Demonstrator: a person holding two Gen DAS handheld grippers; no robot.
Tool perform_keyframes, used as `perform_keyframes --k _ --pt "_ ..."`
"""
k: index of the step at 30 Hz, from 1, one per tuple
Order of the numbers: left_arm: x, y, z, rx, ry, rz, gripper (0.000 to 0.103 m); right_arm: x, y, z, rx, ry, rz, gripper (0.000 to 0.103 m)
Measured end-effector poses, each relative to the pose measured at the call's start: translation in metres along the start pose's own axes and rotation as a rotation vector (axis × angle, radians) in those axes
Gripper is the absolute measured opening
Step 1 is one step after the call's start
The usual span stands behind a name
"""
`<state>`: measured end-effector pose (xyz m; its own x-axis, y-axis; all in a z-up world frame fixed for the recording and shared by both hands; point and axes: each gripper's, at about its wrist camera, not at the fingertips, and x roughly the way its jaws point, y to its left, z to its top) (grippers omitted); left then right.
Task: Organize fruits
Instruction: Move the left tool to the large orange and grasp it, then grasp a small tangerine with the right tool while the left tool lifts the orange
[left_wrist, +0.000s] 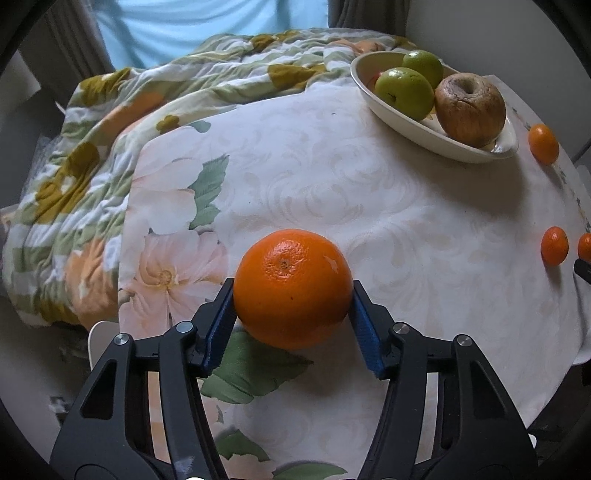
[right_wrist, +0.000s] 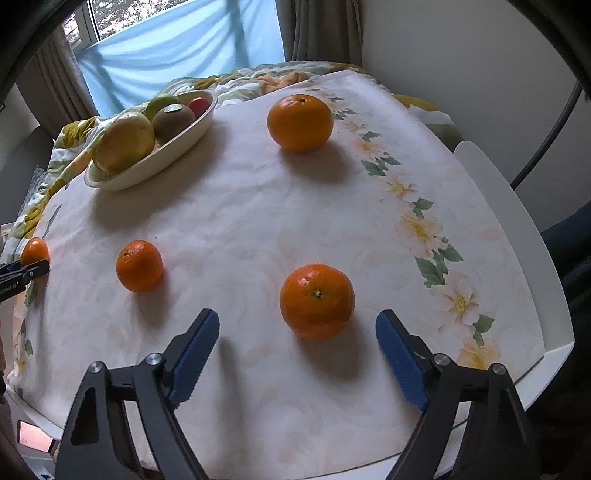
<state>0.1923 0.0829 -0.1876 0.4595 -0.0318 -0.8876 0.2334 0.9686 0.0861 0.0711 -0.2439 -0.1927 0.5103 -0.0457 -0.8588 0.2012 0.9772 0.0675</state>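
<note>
While the left gripper (left_wrist: 293, 295) pinches the large orange (left_wrist: 293, 288) between its 2 blue pads (left_wrist: 218, 332), both pads touching the fruit's flanks at about its widest girth, the step in hand appears to be carrying this orange to the cream oval bowl (left_wrist: 406, 118). The hold looks centred and symmetrical, which is sound; the judgement is that the squeeze should stay just firm enough to stop the round skin rolling out forward, and that the fruit should be lifted clear of the floral tablecloth (left_wrist: 369, 203) before it travels. The bowl stands well apart, ahead and to the right of this claw, and already holds 2 green apples (left_wrist: 404, 92) and a wrinkled brown apple (left_wrist: 470, 109), so free room seems scarce; a low, gentle release onto the open part of the dish would avoid knocking its contents. The right gripper (right_wrist: 297, 354) stands spread wide and holds nothing. A mandarin (right_wrist: 317, 301) lies on the cloth just ahead of its fingertips, between their lines and a little right of centre, untouched. 2 more mandarins rest further off: 1 to the left (right_wrist: 139, 266) and 1 beyond (right_wrist: 300, 122), near the far edge. The left claw's tip (right_wrist: 33, 268) shows at the left margin of the right wrist view.
</note>
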Motion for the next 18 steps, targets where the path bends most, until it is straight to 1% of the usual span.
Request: perform_keyframes --k 2,4,9,10,12,13,14,18 --pt "0.0002 0.0008 -0.0004 -0.007 0.000 -0.004 0.065 0.0000 0.0016 0.0006 -0.016 -0.007 -0.010 0.075" --pt "-0.0002 0.0013 -0.0008 -0.014 0.000 -0.006 0.065 0.0012 0.0016 0.0025 -0.023 -0.006 -0.010 0.072" --pt "-0.0010 0.0002 -0.0012 -0.015 0.001 0.004 0.065 0.0011 -0.0001 0.0055 -0.037 -0.008 -0.018 0.056" --pt "-0.0009 0.0002 -0.0013 -0.013 0.001 0.007 0.065 0.0014 -0.0004 0.0063 -0.042 -0.010 -0.019 0.054" --pt "-0.0012 -0.0014 -0.0014 -0.010 -0.001 0.015 0.064 0.0014 0.0006 0.0067 -0.064 -0.017 -0.028 0.044" --pt "-0.0015 -0.0015 -0.0016 -0.011 -0.002 0.017 0.064 0.0013 0.0009 0.0068 -0.069 -0.019 -0.031 0.041" --pt "-0.0017 -0.0011 -0.0018 -0.015 -0.002 0.016 0.064 0.0009 0.0009 0.0072 -0.073 -0.019 -0.029 0.035" --pt "-0.0028 0.0013 -0.0025 -0.032 0.002 0.006 0.064 -0.0014 0.0007 0.0088 -0.071 -0.020 -0.015 0.034"
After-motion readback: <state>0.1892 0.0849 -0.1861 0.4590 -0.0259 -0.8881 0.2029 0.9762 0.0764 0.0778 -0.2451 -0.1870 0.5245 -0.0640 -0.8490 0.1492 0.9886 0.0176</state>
